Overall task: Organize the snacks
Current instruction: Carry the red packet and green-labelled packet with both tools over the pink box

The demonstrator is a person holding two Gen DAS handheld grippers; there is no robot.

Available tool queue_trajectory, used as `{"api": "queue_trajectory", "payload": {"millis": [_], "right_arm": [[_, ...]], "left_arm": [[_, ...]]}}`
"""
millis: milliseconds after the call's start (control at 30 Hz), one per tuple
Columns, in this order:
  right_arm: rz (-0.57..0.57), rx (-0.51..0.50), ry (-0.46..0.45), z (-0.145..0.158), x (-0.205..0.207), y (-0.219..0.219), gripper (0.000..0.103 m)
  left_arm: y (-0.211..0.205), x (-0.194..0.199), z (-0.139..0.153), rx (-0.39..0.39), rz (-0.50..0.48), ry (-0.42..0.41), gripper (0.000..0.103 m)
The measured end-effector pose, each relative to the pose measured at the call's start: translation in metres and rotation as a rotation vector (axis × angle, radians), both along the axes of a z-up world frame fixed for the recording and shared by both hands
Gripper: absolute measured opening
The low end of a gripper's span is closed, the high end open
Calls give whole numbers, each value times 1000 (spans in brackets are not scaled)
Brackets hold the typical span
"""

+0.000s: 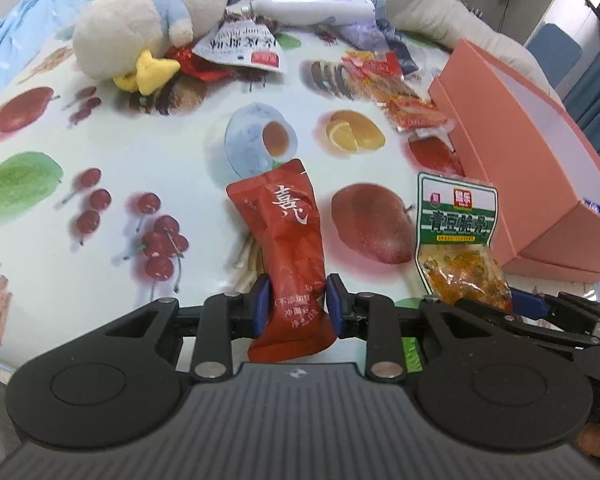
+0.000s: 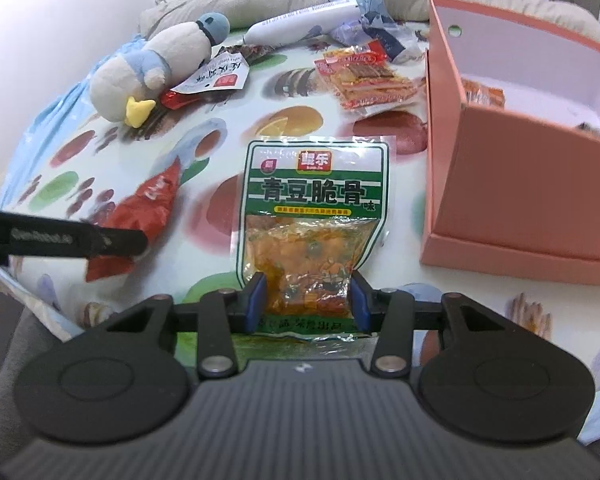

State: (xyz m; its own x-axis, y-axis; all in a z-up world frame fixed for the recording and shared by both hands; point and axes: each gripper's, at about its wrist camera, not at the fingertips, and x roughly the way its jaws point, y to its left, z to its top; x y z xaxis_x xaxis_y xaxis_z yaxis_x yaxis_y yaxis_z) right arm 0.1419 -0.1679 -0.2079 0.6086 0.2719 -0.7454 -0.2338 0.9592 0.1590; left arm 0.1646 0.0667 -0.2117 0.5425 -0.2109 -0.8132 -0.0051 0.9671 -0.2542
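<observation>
Clamped between the blue pads of the left gripper (image 1: pixel 294 306), a red pouch (image 1: pixel 286 256) stands up and forward from the jaws, gripped low on its body with the bottom seam hanging behind the pads. Just right of it, the right gripper (image 2: pixel 307 302) pinches a green packet (image 2: pixel 314 216) across its clear filled lower half, the printed header rising ahead of the fingers. Both snacks look lifted off the fruit-print cloth (image 1: pixel 100 128) rather than lying on it. Further right, ahead of the right gripper, sits the open pink box (image 2: pixel 512 184), with at least one orange packet already inside, so I judge the step in hand to be carrying these two over its wall. To do it well, the green packet should probably go first, as it is nearer the box; raise it clear of the near rim before easing the pinch, so the limp header does not catch. Keep the left pouch trailing well apart, so the two grippers do not collide over the opening.
</observation>
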Motion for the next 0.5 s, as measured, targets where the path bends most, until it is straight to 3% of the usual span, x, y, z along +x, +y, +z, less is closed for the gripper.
{"api": "queue_trajectory", "payload": {"millis": [500], "right_arm": [[-19,77,-82,69,-17,-17,46]], "left_arm": [[-17,-11,70,-73,-20,-115,34]]}}
